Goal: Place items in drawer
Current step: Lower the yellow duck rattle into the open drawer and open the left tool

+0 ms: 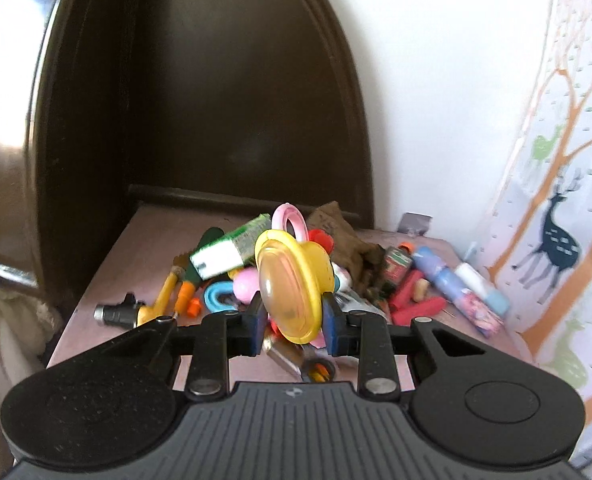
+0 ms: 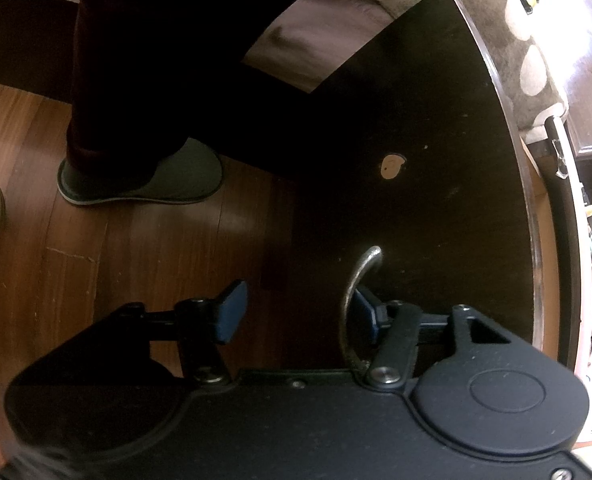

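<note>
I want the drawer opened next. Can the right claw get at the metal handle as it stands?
Probably yes. The right claw is open, and the curved metal handle on the dark drawer front already sits between its fingers, close against the right one, with nothing in the way.

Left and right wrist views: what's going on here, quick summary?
A person is clearing clutter off a pinkish tabletop into a drawer. The left tongs are shut on a yellow round plastic toy with a pink ring, held above the pile of toys and tubes. The right tongs are open, with one finger hooked behind the curved metal handle of the dark wooden drawer front. A gap at the drawer's edge suggests it is partly open. Nothing visibly placed inside yet.
</note>
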A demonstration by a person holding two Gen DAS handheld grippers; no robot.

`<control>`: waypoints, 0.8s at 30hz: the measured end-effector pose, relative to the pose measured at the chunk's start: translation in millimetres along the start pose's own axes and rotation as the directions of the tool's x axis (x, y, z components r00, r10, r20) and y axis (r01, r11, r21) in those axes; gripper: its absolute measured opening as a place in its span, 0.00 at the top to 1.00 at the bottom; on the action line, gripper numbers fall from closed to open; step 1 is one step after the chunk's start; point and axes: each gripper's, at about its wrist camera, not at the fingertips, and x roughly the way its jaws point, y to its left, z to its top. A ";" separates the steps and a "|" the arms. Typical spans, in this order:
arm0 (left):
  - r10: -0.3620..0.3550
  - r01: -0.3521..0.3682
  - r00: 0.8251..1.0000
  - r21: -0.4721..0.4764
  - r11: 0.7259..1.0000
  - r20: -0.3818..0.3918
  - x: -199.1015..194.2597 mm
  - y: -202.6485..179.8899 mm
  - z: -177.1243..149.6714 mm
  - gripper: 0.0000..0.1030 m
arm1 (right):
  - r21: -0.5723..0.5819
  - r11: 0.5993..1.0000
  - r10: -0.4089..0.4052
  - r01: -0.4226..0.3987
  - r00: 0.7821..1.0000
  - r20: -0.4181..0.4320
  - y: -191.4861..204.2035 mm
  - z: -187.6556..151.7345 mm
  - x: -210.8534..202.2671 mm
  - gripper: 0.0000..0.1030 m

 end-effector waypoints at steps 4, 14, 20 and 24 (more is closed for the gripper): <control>-0.028 0.028 1.000 0.001 1.000 -0.005 -32.3 -4.0 -14.6 0.74 | 0.002 1.000 0.000 0.000 1.000 -0.002 0.1 0.7 0.3 0.44; -0.092 0.103 0.986 0.068 0.992 -0.137 -106.0 -18.9 -86.9 0.74 | -0.023 1.000 -0.007 0.006 1.000 -0.001 4.1 -5.1 -1.1 0.42; -0.112 0.150 0.941 0.095 0.984 -0.320 -118.2 -24.4 -151.5 0.74 | -0.026 1.000 -0.008 0.008 1.000 -0.004 5.8 -6.2 -0.3 0.41; -0.103 0.157 0.886 0.084 0.984 -0.451 -96.6 -26.7 -185.9 0.74 | -0.027 1.000 -0.007 0.007 1.000 -0.005 5.9 -5.9 1.1 0.39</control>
